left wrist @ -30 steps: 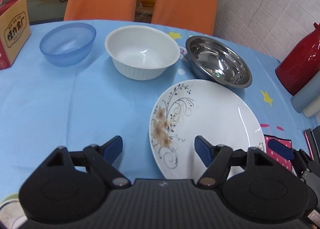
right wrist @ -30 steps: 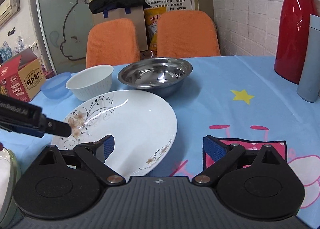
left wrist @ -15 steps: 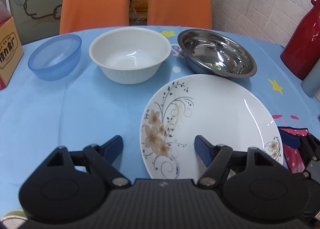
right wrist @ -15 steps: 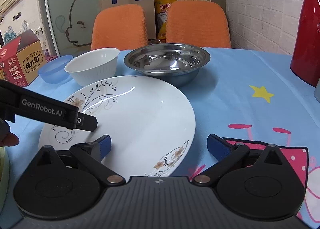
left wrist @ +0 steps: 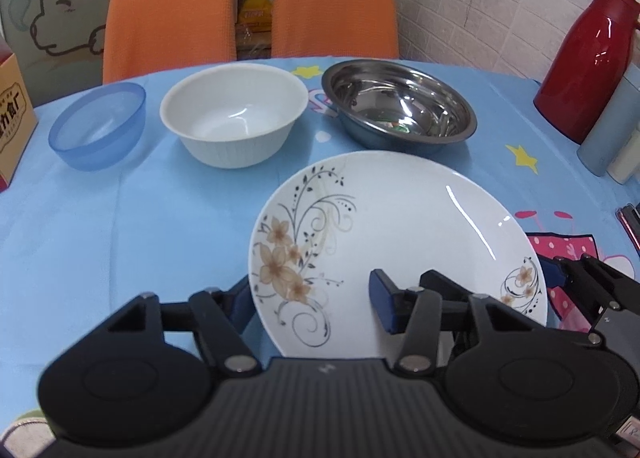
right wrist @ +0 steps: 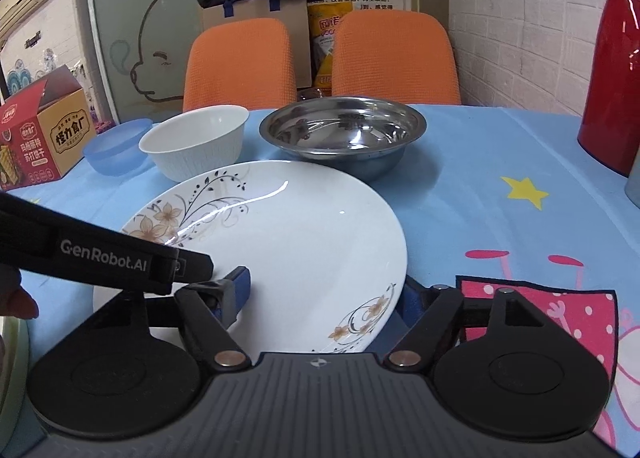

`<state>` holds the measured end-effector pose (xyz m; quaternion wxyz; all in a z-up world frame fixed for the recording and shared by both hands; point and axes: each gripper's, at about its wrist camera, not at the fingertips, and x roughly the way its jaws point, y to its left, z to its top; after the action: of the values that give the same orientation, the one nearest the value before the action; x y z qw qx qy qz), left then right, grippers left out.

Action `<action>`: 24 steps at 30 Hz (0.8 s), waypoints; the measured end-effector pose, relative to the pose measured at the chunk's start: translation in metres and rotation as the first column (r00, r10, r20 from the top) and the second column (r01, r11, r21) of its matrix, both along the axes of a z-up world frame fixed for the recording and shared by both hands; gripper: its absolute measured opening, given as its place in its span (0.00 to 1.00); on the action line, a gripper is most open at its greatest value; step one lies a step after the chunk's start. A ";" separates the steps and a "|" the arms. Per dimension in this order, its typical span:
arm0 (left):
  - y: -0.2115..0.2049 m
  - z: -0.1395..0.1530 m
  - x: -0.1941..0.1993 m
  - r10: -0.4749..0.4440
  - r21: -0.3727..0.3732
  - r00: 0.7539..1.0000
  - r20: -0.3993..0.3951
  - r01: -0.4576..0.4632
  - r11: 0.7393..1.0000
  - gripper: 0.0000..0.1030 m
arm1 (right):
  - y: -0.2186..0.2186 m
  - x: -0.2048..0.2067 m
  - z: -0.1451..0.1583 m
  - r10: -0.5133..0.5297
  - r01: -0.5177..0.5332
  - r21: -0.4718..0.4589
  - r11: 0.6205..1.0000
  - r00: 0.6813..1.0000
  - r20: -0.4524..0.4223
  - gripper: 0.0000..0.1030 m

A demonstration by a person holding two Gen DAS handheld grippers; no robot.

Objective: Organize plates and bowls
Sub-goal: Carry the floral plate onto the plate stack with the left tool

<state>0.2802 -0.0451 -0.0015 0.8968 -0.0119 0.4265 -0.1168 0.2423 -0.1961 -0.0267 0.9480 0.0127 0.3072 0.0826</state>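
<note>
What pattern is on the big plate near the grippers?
The plate is white with tan flowers and black curling vines near its rim, clearest in the left wrist view.

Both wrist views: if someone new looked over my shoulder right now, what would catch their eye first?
The big white floral plate dominates the near table, with the open left gripper straddling its left rim and the open right gripper straddling its right rim. Behind it runs a row of three bowls: blue bowl on the left, white bowl in the middle, steel bowl on the right. A red thermos stands far right.
</note>
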 end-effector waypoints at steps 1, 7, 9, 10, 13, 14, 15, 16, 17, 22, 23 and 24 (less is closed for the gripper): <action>0.001 0.002 -0.003 0.001 -0.002 1.000 0.003 -0.001 1.000 0.48 | 0.002 -0.005 0.001 -0.003 0.003 -0.005 1.000 1.000 0.015 1.00; 0.009 0.011 -0.026 -0.001 -0.013 1.000 0.027 0.001 1.000 0.46 | 0.010 -0.027 0.007 -0.023 0.023 -0.005 1.000 0.998 0.062 1.00; 0.013 0.017 -0.038 0.004 -0.012 0.999 0.050 -0.003 1.000 0.46 | 0.012 -0.036 0.009 -0.025 0.025 -0.003 1.000 0.996 0.082 1.00; 0.016 0.020 -0.045 0.007 -0.013 0.998 0.059 -0.007 1.000 0.46 | 0.015 -0.041 0.011 -0.026 0.026 -0.002 1.000 0.995 0.095 1.00; 0.028 0.032 -0.066 0.025 -0.021 0.995 0.094 -0.023 1.000 0.45 | 0.022 -0.057 0.020 -0.019 0.020 -0.002 1.000 0.991 0.132 1.00; 0.033 0.035 -0.074 0.035 -0.022 0.994 0.105 -0.032 0.999 0.45 | 0.026 -0.063 0.023 -0.013 0.013 0.000 1.000 0.990 0.143 1.00; 0.039 0.039 -0.082 0.045 -0.022 0.992 0.118 -0.043 0.999 0.45 | 0.029 -0.068 0.026 -0.005 0.005 0.001 1.000 0.988 0.152 1.00; 0.046 0.042 -0.090 0.058 -0.024 0.990 0.127 -0.055 0.998 0.45 | 0.034 -0.074 0.029 0.006 -0.007 0.002 1.000 0.987 0.163 1.00; 0.053 0.045 -0.099 0.072 -0.025 0.988 0.134 -0.069 0.997 0.45 | 0.039 -0.080 0.032 0.018 -0.019 0.005 1.000 0.985 0.171 1.00; 0.092 0.052 -0.140 0.154 -0.016 0.975 0.162 -0.153 0.988 0.45 | 0.071 -0.106 0.039 0.096 -0.102 0.017 0.995 0.976 0.196 1.00; 0.099 0.052 -0.147 0.172 -0.011 0.971 0.165 -0.172 0.985 0.45 | 0.077 -0.110 0.039 0.112 -0.118 0.021 0.993 0.974 0.197 1.00; 0.108 0.051 -0.154 0.190 -0.005 0.967 0.168 -0.192 0.981 0.45 | 0.084 -0.114 0.038 0.131 -0.139 0.027 0.990 0.972 0.196 1.00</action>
<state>0.1258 0.0624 0.0496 0.9366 -0.0377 0.3473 -0.0282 0.1285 -0.1117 0.0113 0.9651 0.0030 0.2117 0.1539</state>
